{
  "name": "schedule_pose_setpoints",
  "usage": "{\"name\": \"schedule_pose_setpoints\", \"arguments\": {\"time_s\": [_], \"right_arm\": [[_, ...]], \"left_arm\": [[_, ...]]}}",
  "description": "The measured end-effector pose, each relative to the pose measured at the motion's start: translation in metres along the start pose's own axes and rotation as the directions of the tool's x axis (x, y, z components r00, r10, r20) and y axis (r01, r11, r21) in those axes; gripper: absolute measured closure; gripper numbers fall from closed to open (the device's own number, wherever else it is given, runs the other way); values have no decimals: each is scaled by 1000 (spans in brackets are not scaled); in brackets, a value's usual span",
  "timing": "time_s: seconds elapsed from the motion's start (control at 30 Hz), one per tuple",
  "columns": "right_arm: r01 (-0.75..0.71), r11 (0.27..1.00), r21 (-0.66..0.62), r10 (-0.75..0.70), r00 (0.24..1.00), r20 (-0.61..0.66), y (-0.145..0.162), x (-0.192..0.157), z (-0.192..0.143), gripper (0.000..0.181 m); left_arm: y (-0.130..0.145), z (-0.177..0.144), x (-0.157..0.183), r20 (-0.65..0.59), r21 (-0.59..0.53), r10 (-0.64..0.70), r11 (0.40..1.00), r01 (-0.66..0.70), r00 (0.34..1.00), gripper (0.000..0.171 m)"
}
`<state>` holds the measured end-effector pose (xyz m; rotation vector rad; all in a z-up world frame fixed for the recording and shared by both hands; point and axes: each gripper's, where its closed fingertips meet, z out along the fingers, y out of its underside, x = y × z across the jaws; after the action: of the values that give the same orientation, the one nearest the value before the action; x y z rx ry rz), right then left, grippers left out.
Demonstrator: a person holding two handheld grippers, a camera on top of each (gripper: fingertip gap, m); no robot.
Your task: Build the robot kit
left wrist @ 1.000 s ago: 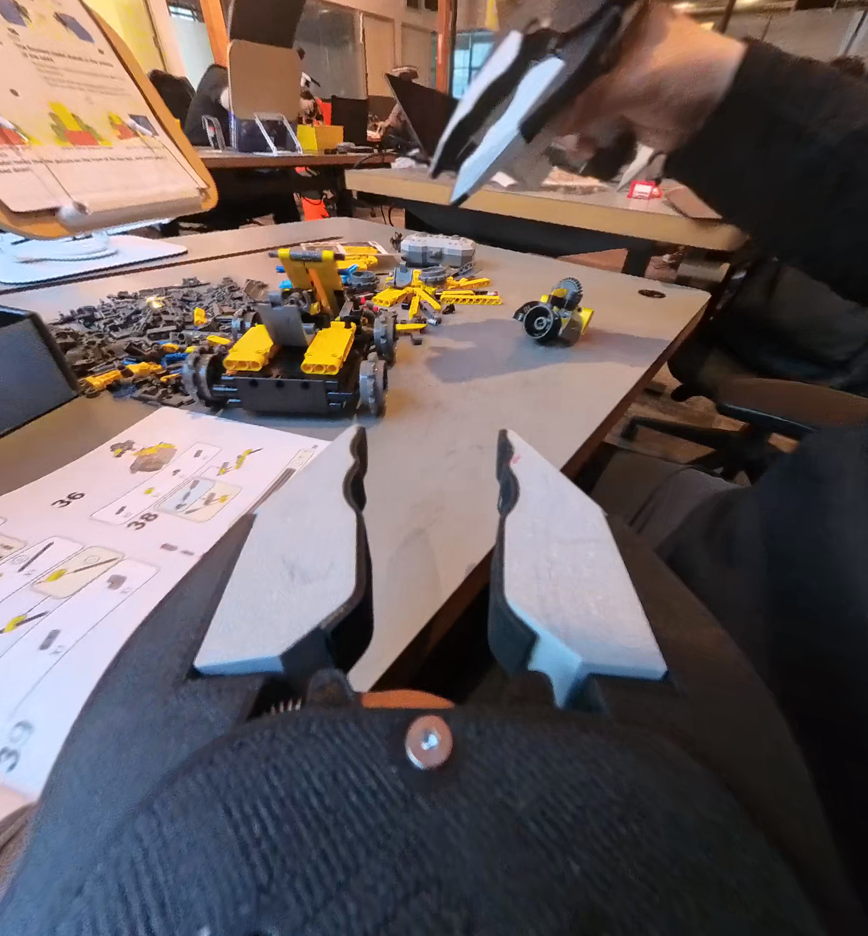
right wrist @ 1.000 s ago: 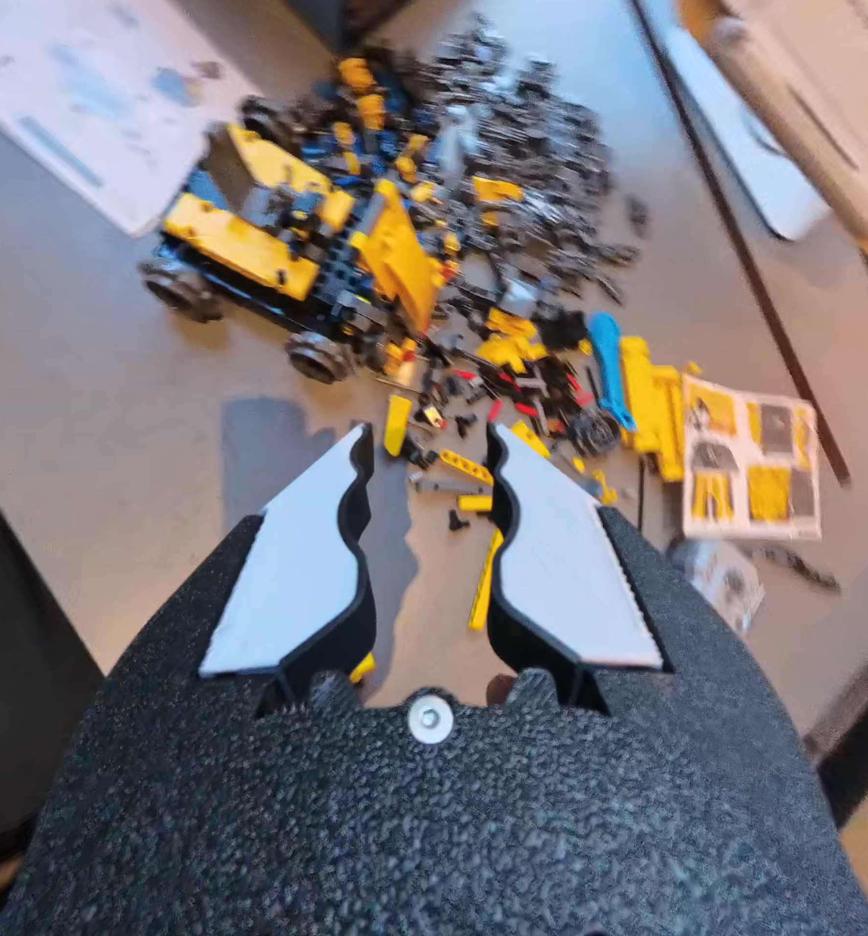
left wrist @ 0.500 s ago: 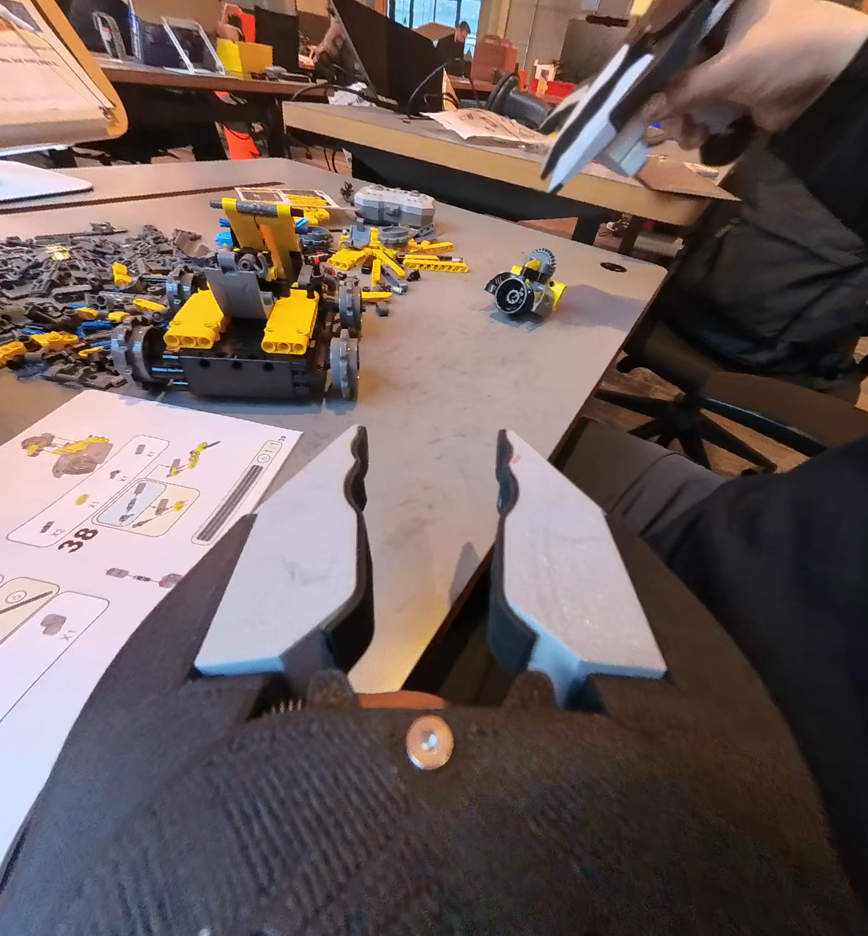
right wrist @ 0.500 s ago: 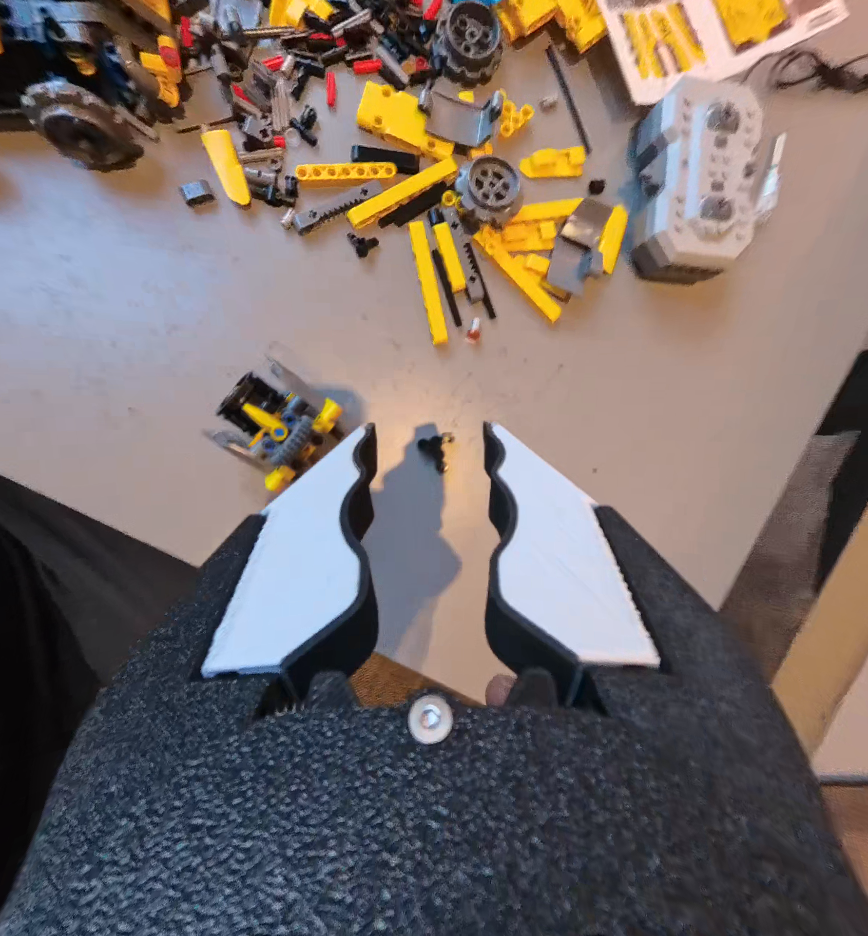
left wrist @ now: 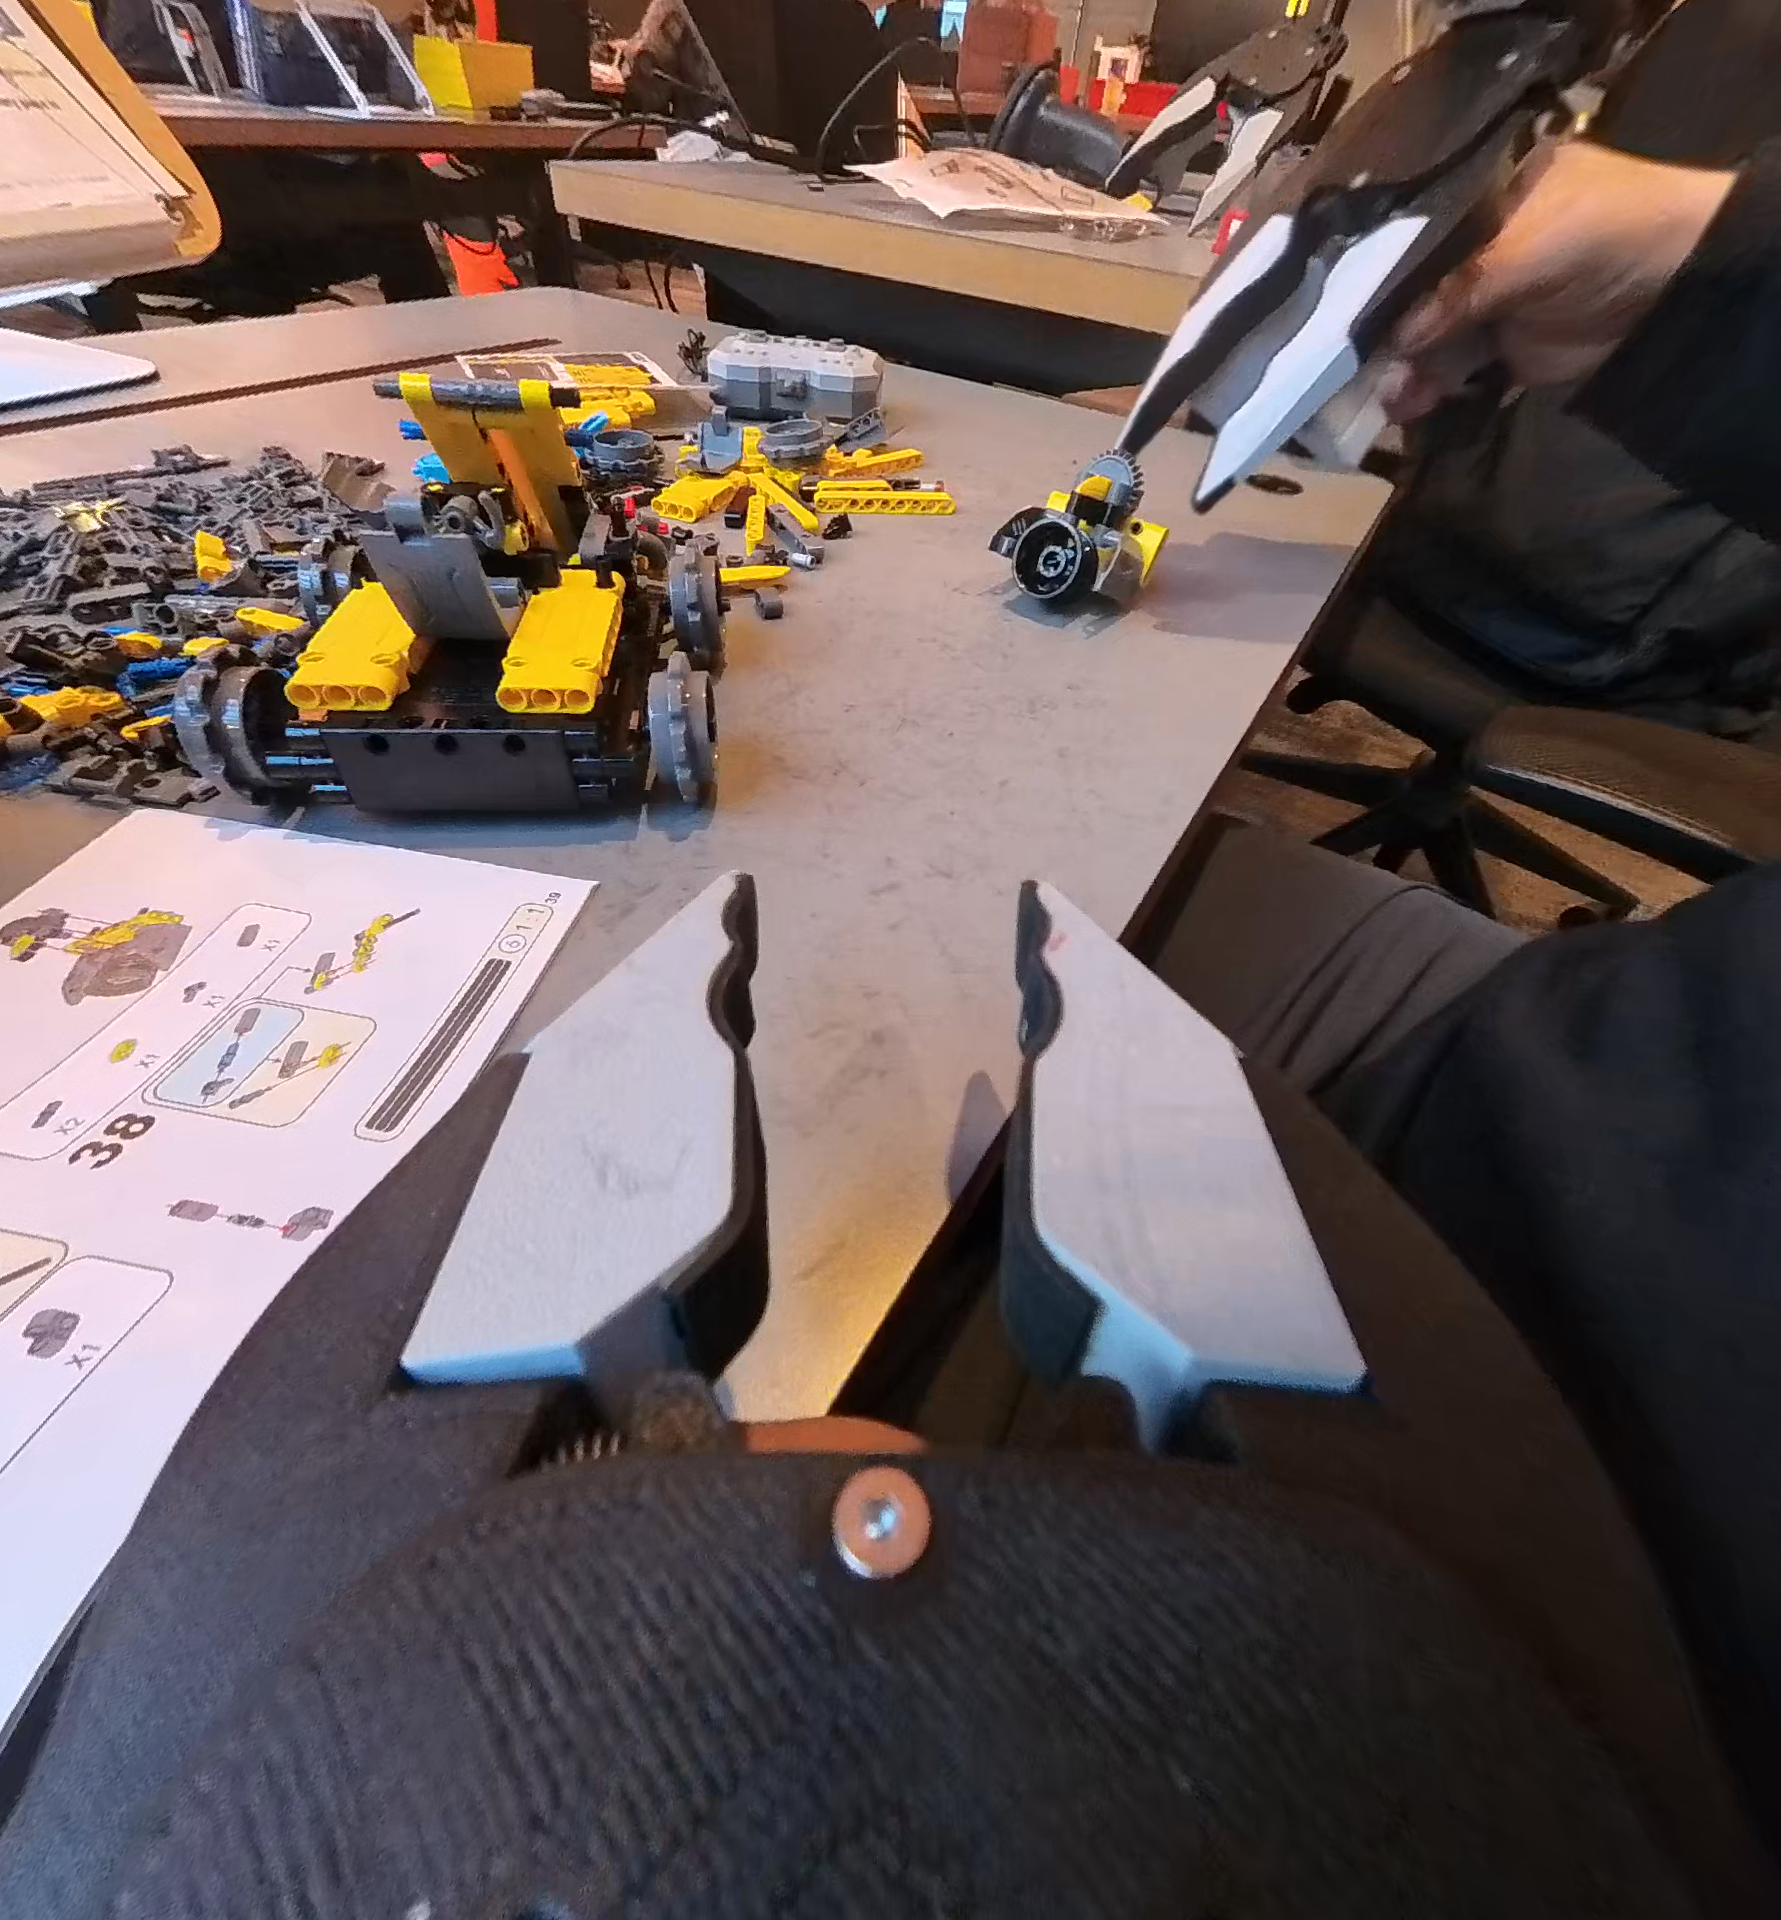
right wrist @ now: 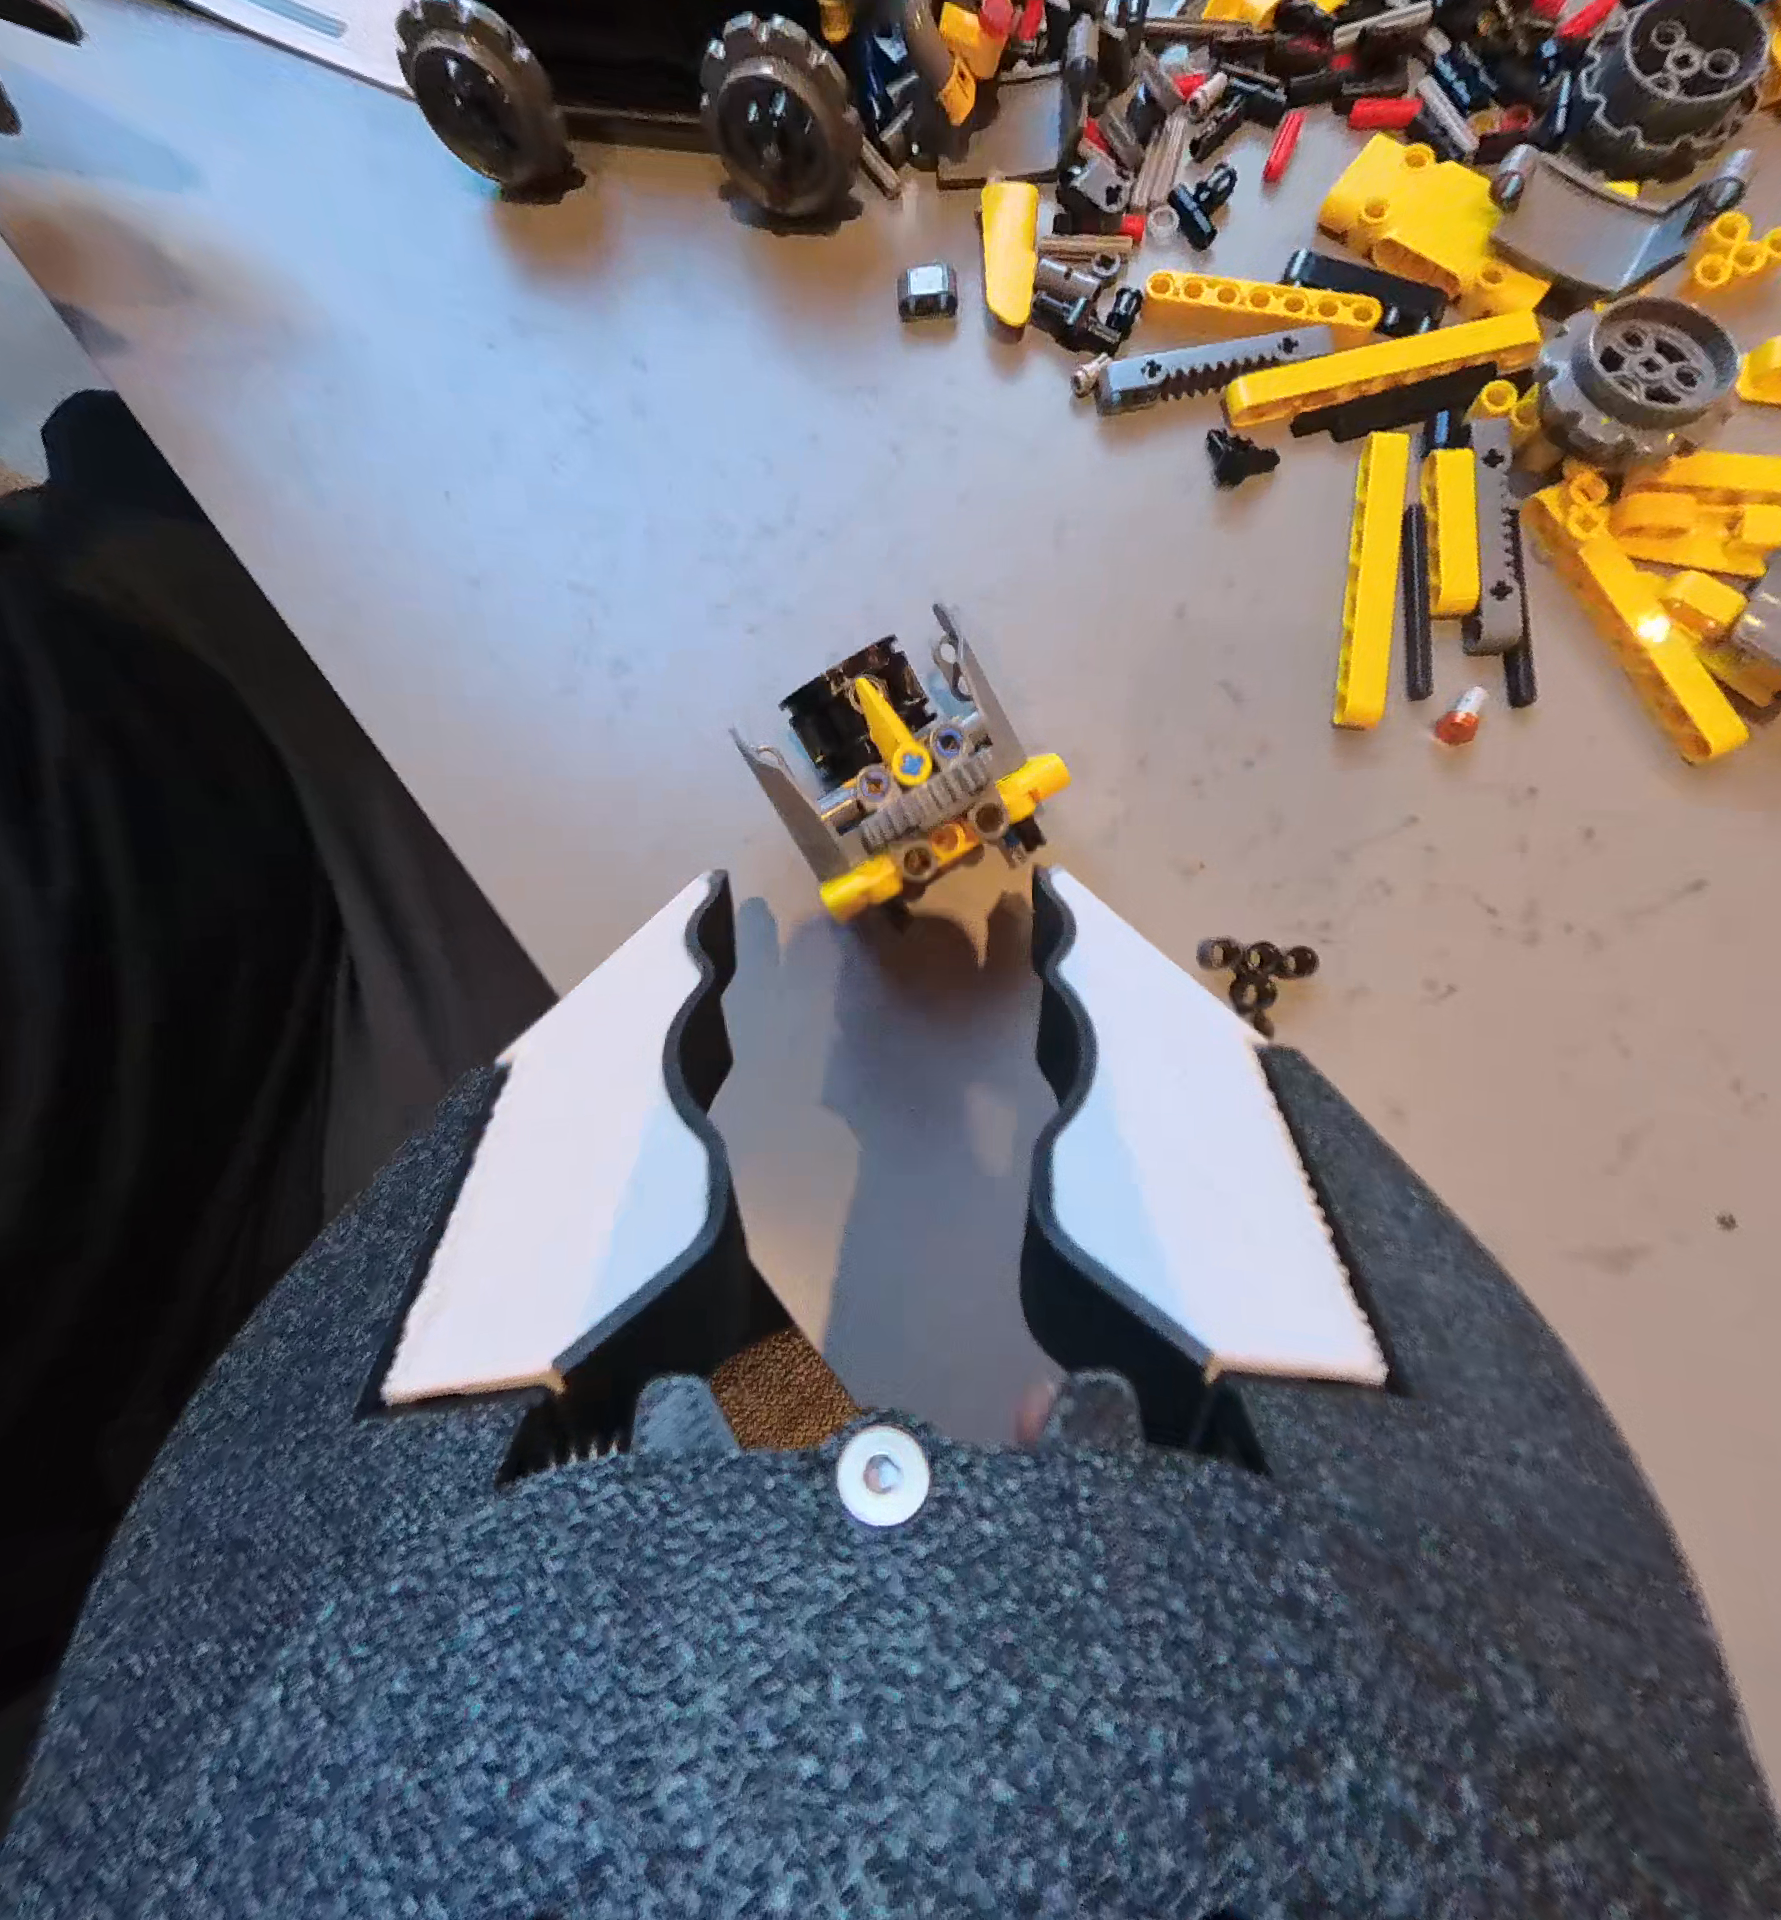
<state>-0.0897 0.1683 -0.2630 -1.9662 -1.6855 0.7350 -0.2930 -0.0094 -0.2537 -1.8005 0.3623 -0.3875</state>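
A small yellow, grey and black brick sub-assembly with a gear lies on the grey table near its edge. My right gripper is open and empty, hovering just above and behind it, fingertips either side. In the left wrist view the same sub-assembly sits right of the loose parts, with the right gripper above it. My left gripper is open and empty, low over the table's near edge beside the instruction booklet. A half-built yellow and black vehicle stands ahead of it.
Loose yellow beams, grey wheels and black pins spread across the table; a dark pile of parts lies at the left. A grey battery box sits at the back. A small black connector lies by the right fingertip. An office chair stands beside the table. Left tips to right tips: about 30 cm. The small black connector is closer to my right gripper, around 6 cm from its tips; the left tips are 35 cm off.
My right gripper has swung from over the parts pile toward the table edge and dropped close over the small sub-assembly. My left gripper has shifted slightly right along the booklet. Both stay open.
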Motion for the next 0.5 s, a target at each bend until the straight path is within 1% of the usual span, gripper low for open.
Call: {"name": "schedule_pose_setpoints", "arguments": {"time_s": [0.13, 0.23, 0.33, 0.5], "right_arm": [[43, 999, -32, -44, 999, -20, -5, 1, 15, 124], [94, 994, -52, -96, 995, -29, -11, -1, 23, 131], [134, 989, -61, -135, 991, -20, -19, -8, 30, 133], [159, 985, -62, -159, 987, 3, -32, -19, 42, 134]], "left_arm": [[-1, -2, -1, 9, 3, 8, 1000, -8, 1000, 125], [0, -2, 0, 11, -2, 19, 1000, -19, 1000, 125], [1, -2, 3, 10, -9, 30, 1000, -30, 999, 125], [-1, -4, 7, 5, -6, 60, 998, -60, 998, 125]]}}
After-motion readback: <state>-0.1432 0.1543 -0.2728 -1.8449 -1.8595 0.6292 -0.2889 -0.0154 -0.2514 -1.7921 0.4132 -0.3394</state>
